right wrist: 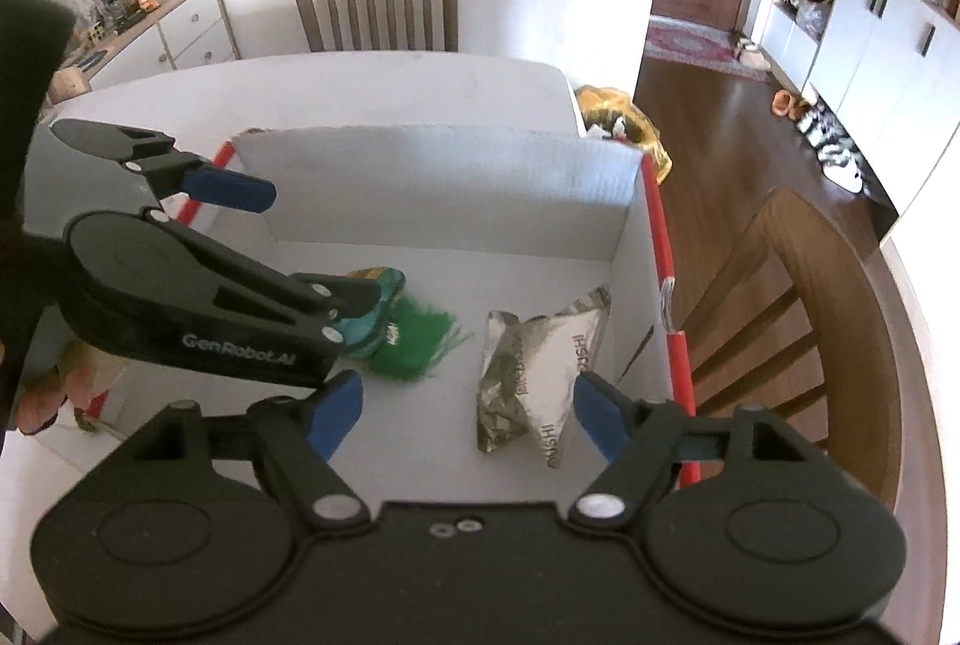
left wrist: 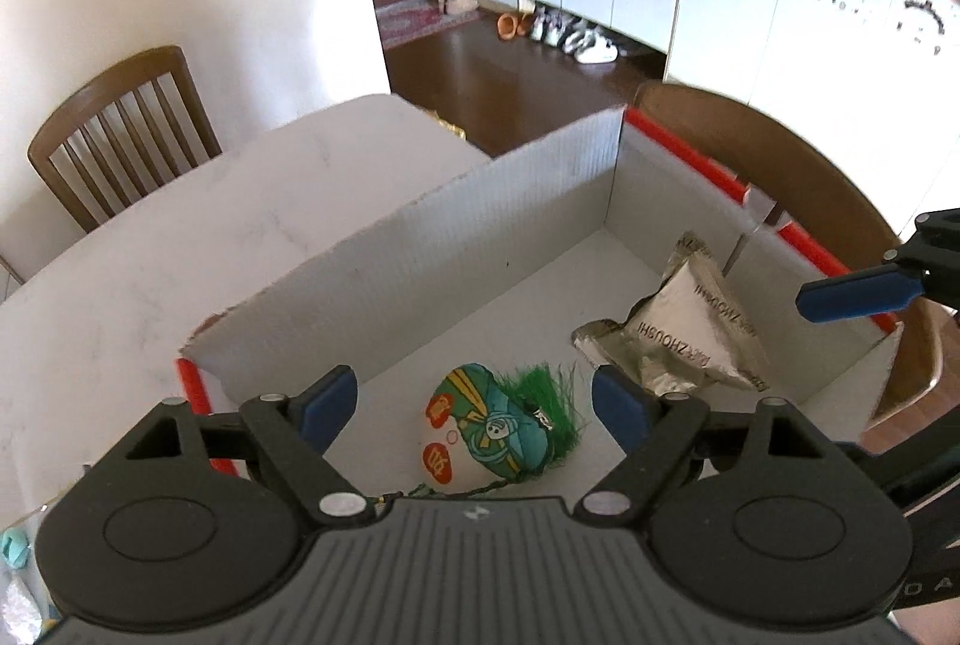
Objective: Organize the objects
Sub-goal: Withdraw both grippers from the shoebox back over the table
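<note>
Left gripper [left wrist: 474, 405] at the bottom centre of its own view, jaws spread wide with nothing between the 2 blue pads, hanging above the box floor. Just beyond the pads, lower centre of the frame, a small teal pouch [left wrist: 489, 426] with a green tassel, lying flat on the white bottom of the cardboard box [left wrist: 420, 273]. To the right of the pouch, apart from it, 2 silver foil packets [left wrist: 690, 327], one leaning over the other. Right gripper [right wrist: 468, 414] at the bottom centre of its own view, also wide open and empty, pads not touching anything, with the foil packets lying on the box floor between and beyond them. Red tape along the box rims, seen at the right edge in the right wrist view. Box resting on a white table [left wrist: 180, 237]. At the upper left of the left wrist view, a wooden chair [left wrist: 120, 129] behind the table; another chair back at the right, behind the box.
</note>
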Demonstrator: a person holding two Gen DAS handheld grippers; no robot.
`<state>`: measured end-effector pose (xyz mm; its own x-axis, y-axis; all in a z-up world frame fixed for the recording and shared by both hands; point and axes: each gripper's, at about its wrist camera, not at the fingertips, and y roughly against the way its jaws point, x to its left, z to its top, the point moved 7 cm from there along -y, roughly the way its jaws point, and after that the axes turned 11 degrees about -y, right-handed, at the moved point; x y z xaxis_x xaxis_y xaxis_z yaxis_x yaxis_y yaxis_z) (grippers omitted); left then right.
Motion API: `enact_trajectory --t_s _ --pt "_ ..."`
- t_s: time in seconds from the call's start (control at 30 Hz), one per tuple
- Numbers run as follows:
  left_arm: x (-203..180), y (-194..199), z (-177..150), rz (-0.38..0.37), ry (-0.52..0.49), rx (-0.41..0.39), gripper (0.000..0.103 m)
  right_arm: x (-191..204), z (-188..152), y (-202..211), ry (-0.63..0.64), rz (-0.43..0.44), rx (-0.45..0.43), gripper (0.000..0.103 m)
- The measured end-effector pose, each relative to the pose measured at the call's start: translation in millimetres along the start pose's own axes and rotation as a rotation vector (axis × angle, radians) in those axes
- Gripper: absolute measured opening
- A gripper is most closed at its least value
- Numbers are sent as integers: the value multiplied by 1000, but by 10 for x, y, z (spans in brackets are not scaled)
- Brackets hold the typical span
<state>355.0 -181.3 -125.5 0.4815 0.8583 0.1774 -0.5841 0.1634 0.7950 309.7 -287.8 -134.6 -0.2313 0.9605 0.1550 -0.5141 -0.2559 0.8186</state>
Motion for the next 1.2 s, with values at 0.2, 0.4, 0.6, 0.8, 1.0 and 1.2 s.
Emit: enact_trajectory --t_s 0.2,0.4,0.6,0.8,1.0,1.2 --pt "62 316 -37 -16 18 -60 92 107 8 198 12 -3 -34 84" --pt "153 655 -121 -26 20 -128 96 282 12 401 2 -2 -84 94" --pt "313 929 -288 -53 54 -173 101 519 -43 556 -10 20 -117 98" --pt "466 1198 -473 -63 88 -219 101 808 -74 714 -21 62 -168 100" --pt "625 1460 -691 -56 106 -262 103 1084 -125 801 -20 88 -196 101" --pt "829 1670 -1004 -16 106 -280 103 1344 -180 792 -19 109 -203 101"
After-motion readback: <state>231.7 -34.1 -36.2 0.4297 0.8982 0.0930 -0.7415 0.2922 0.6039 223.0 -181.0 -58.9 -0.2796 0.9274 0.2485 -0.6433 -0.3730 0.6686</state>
